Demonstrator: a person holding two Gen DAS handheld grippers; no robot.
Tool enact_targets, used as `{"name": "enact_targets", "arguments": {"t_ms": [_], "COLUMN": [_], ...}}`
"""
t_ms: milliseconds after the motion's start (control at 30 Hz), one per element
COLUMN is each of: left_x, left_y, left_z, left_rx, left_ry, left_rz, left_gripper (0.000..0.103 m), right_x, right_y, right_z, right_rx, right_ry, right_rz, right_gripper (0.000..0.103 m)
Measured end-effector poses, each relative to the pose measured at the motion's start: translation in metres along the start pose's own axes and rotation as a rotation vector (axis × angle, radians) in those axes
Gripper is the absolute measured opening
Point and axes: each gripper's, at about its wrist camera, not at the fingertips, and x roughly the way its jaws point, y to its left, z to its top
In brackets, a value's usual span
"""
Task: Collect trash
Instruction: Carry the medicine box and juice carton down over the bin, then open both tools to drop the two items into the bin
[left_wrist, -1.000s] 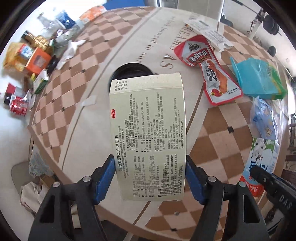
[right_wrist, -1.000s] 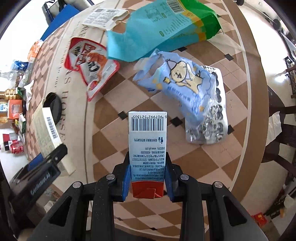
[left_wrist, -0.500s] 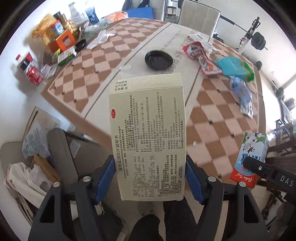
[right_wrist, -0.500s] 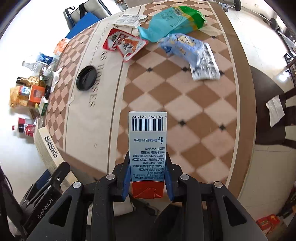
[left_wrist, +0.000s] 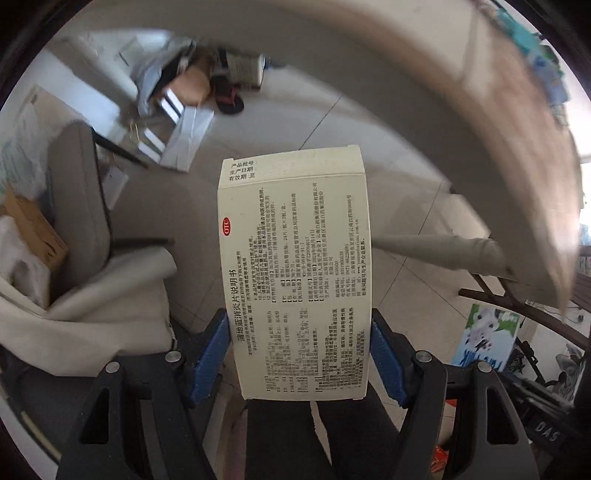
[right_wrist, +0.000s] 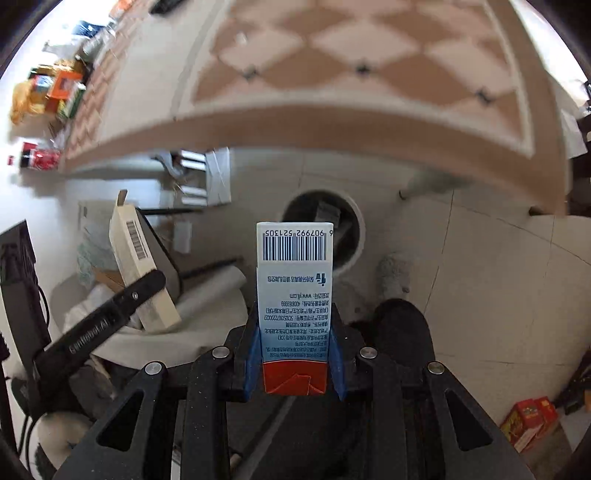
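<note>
The medicine box (left_wrist: 295, 273) reads "OTC"; the milk carton (right_wrist: 294, 295) shows barcode 6907992521305 and "www.yili.com".

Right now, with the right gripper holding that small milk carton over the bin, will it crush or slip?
The milk carton probably holds: its walls look flat and uncreased between the right gripper pads, so likely stiff. It is gripped low, near its red end, so it might pivot. It looks light, probably empty, and should drop cleanly into the bin.

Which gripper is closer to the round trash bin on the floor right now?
Right. The right gripper, holding the milk carton, faces the trash bin directly ahead. The left gripper, holding the medicine box, is off to its left.
</note>
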Motion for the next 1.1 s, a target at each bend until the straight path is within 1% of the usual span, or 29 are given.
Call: {"name": "enact_targets", "arguments": {"t_ms": [67, 133, 200, 300, 400, 467, 567, 733, 800, 833, 867, 933, 967, 1000, 1033, 1100], "left_x": [0.044, 0.095, 0.140, 0.196, 0.242, 0.263, 0.280, 0.286, 0.282, 0.280, 0.276, 0.269, 0.266, 0.263, 0.259, 0.250], "left_y": [0.006, 0.015, 0.021, 0.025, 0.025, 0.022, 0.022, 0.022, 0.026, 0.027, 0.028, 0.033, 0.036, 0.038, 0.041, 0.043], "left_z": [0.008, 0.018, 0.025, 0.036, 0.043, 0.047, 0.051, 0.048, 0.046, 0.044, 0.043, 0.042, 0.042, 0.041, 0.040, 0.037], "left_rx": [-0.018, -0.059, -0.077, -0.079, -0.057, -0.053, -0.057, -0.053, -0.058, -0.063, -0.068, -0.067, -0.065, -0.066, -0.070, -0.074], "left_ry": [0.057, 0.118, 0.160, 0.203, 0.247, 0.272, 0.294, 0.278, 0.266, 0.256, 0.250, 0.240, 0.232, 0.226, 0.219, 0.199], "left_rz": [-0.023, -0.064, -0.059, -0.063, -0.058, -0.085, -0.111, -0.090, -0.080, -0.073, -0.066, -0.045, -0.033, -0.023, -0.015, 0.005], "left_gripper": [0.070, 0.070, 0.070, 0.070, 0.070, 0.070, 0.071, 0.072, 0.079, 0.088, 0.096, 0.099, 0.099, 0.099, 0.099, 0.099], "right_x": [0.043, 0.090, 0.133, 0.192, 0.245, 0.273, 0.311, 0.349, 0.356, 0.357, 0.359, 0.359, 0.358, 0.355, 0.352, 0.345], "right_y": [-0.010, -0.020, -0.029, -0.040, -0.049, -0.054, -0.062, -0.075, -0.076, -0.075, -0.073, -0.070, -0.068, -0.067, -0.067, -0.063], "right_z": [0.005, 0.014, 0.026, 0.046, 0.063, 0.075, 0.086, 0.093, 0.091, 0.090, 0.089, 0.088, 0.088, 0.088, 0.087, 0.086], "right_rx": [0.015, 0.021, 0.028, 0.012, -0.017, -0.037, -0.056, -0.041, -0.053, -0.059, -0.067, -0.076, -0.078, -0.077, -0.078, -0.095], "right_ry": [0.035, 0.057, 0.074, 0.085, 0.097, 0.111, 0.140, 0.181, 0.193, 0.195, 0.198, 0.203, 0.201, 0.194, 0.188, 0.172], "right_rz": [-0.031, -0.064, -0.084, -0.106, -0.123, -0.141, -0.165, -0.171, -0.162, -0.154, -0.157, -0.154, -0.161, -0.161, -0.158, -0.177], "right_gripper": [0.033, 0.033, 0.033, 0.033, 0.033, 0.033, 0.033, 0.033, 0.033, 0.033, 0.034, 0.034, 0.042, 0.053, 0.060, 0.081]}}
